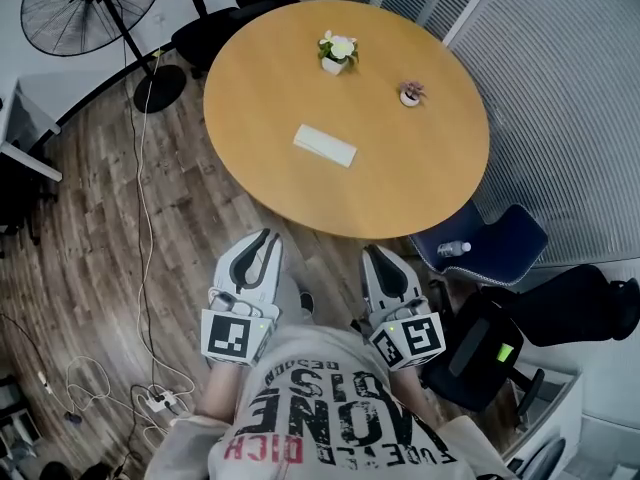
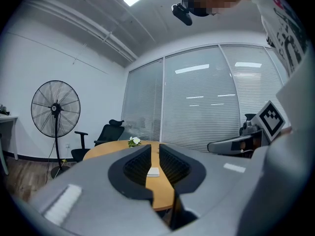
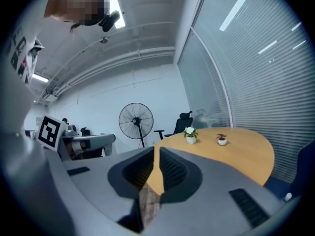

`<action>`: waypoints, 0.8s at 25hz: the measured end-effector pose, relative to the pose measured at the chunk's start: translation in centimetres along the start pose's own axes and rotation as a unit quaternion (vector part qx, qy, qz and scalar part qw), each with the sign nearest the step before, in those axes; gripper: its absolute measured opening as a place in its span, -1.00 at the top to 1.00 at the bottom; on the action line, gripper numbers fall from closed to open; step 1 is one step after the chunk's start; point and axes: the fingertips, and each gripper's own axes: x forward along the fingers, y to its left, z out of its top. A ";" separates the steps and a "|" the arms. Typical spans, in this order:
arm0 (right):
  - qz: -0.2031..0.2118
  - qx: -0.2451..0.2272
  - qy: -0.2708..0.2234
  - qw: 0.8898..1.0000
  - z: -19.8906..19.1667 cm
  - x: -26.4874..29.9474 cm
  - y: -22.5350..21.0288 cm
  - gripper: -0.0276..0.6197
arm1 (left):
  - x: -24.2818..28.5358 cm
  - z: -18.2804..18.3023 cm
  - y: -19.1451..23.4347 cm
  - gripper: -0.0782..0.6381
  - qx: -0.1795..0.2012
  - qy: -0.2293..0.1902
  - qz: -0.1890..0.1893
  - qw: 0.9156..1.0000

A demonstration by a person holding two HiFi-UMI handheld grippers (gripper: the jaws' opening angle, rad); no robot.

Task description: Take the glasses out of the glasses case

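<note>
White glasses case (image 1: 325, 145) lies on the table (image 1: 400, 188) well ahead; left gripper (image 1: 267, 238) jaws parted, empty; right gripper (image 1: 373, 254) jaws clenched.

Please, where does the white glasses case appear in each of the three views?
Head view: the glasses case lies above the picture's centre, on the round table.
Left gripper view: the case shows small, low in the gap between the jaws.
Right gripper view: not visible.
Shared landmark: the white flower pot on the table.
</note>
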 end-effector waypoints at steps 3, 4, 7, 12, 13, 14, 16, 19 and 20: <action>-0.005 0.004 0.003 1.000 -0.2 0.5 -0.7 0.83 | 1.0 -0.2 0.3 0.62 -0.009 0.008 -0.003 1.000; -0.007 0.005 0.004 1.000 -0.2 0.7 -0.9 0.83 | 1.3 -0.1 0.5 0.62 -0.005 0.005 -0.005 1.000; -0.012 0.008 0.008 1.000 -0.2 1.7 -1.2 0.83 | 2.5 0.2 1.5 0.62 0.008 -0.009 -0.012 1.000; -0.023 0.010 0.018 1.000 0.0 4.6 -2.0 0.83 | 5.5 -0.1 3.5 0.62 0.002 -0.003 -0.027 1.000; -0.027 0.012 0.020 0.999 0.1 5.4 -2.3 0.83 | 6.2 -0.1 4.0 0.62 0.001 -0.001 -0.032 0.999; -0.031 0.012 0.021 0.999 0.2 6.3 -2.6 0.83 | 7.1 -0.1 4.5 0.62 0.000 0.001 -0.037 0.999; -0.036 0.011 0.022 0.999 0.8 8.2 -3.0 0.83 | 8.9 0.1 5.8 0.62 0.000 0.004 -0.047 0.999; -0.047 0.009 0.021 0.999 1.6 11.1 -3.7 0.83 | 11.9 0.4 8.0 0.62 0.001 0.008 -0.063 0.998; -0.053 0.010 0.018 0.998 1.9 12.0 -4.1 0.83 | 12.9 0.5 8.7 0.62 0.002 0.008 -0.069 0.998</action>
